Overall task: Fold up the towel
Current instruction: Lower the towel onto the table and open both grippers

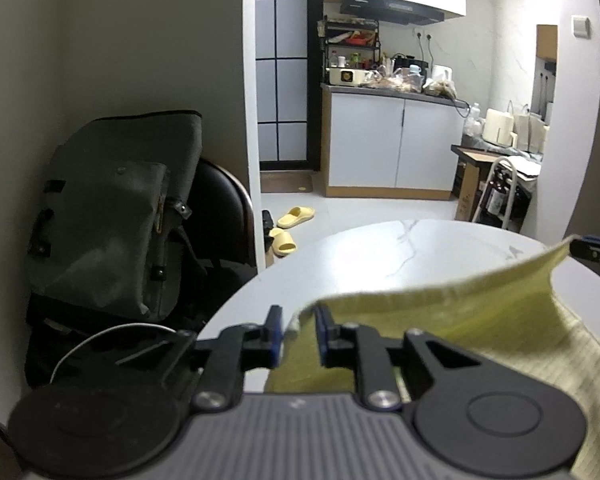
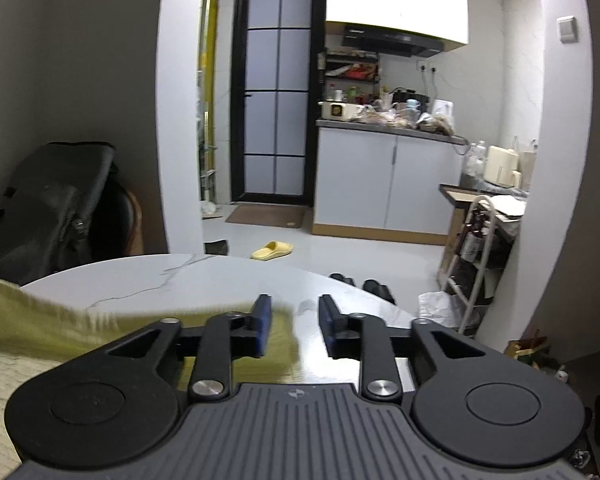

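A yellow-green towel lies partly lifted over the white marble table. My left gripper has its jaws a little apart, with the towel's near corner between the blue pads. The towel's far corner rises toward my right gripper at the right edge. In the right wrist view my right gripper has its jaws clearly apart above the table. The towel lies under and left of its left finger; the gap between the pads holds no cloth.
A dark backpack rests on a chair left of the table. Yellow slippers lie on the floor beyond. A kitchen counter stands at the back, and a cart with bottles stands at the right.
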Motion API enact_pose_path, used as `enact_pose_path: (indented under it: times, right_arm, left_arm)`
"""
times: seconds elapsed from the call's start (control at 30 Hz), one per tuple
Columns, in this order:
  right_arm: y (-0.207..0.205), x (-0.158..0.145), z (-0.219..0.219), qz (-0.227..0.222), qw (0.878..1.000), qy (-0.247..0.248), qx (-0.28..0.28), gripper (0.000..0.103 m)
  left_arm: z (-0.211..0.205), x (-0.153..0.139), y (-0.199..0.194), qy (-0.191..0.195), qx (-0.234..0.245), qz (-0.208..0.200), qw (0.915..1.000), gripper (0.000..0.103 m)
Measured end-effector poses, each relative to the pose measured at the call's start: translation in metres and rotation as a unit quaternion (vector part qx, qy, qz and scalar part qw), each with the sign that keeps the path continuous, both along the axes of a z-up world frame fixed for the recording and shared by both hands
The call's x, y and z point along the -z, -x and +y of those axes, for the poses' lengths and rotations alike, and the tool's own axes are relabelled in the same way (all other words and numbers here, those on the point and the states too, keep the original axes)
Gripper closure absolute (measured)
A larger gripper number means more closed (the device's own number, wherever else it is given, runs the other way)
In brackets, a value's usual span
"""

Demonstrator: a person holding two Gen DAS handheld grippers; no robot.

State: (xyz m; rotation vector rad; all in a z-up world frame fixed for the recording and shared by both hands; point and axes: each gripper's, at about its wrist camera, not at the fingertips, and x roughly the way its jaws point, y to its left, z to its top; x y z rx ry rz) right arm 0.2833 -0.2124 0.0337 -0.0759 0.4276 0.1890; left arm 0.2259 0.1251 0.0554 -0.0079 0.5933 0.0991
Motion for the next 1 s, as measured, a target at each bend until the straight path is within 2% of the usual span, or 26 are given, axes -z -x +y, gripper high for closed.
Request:
enact_pose_path:
  times: [0.2,0.3,0.4,0.57,0.77,1.0]
  right_arm:
    - [0.005,-0.002,-0.010,-0.008,1.000,-0.006,0.009,0.048]
    - [0.011,-0.002,-0.029,-0.008,1.000,-0.009,0.003,0.045]
    - [0.016,-0.001,-0.026,-0.006,1.000,-0.003,-0.012,0.041]
    - [0.021,0.001,-0.018,-0.001,1.000,0.012,-0.027,0.038]
    - [0.023,0.000,-0.017,0.023,0.999,-0.002,-0.044,0.038]
    - [0.025,0.005,-0.019,0.046,0.998,-0.009,-0.031,0.038]
  left_arm:
    - [0.003,-0.008,0.006,-0.010,-0.011,-0.005,0.9999,0.065]
    - [0.003,-0.010,0.008,-0.014,-0.010,-0.005,0.9998,0.060]
    - [0.004,-0.013,0.014,-0.016,-0.009,-0.009,0.9998,0.055]
    - [0.007,-0.012,0.024,-0.007,-0.010,-0.012,0.9999,0.050]
    - [0.010,-0.009,0.034,0.001,-0.016,-0.003,0.9999,0.050]
    - [0.007,-0.006,0.049,0.002,-0.015,0.007,0.9999,0.047]
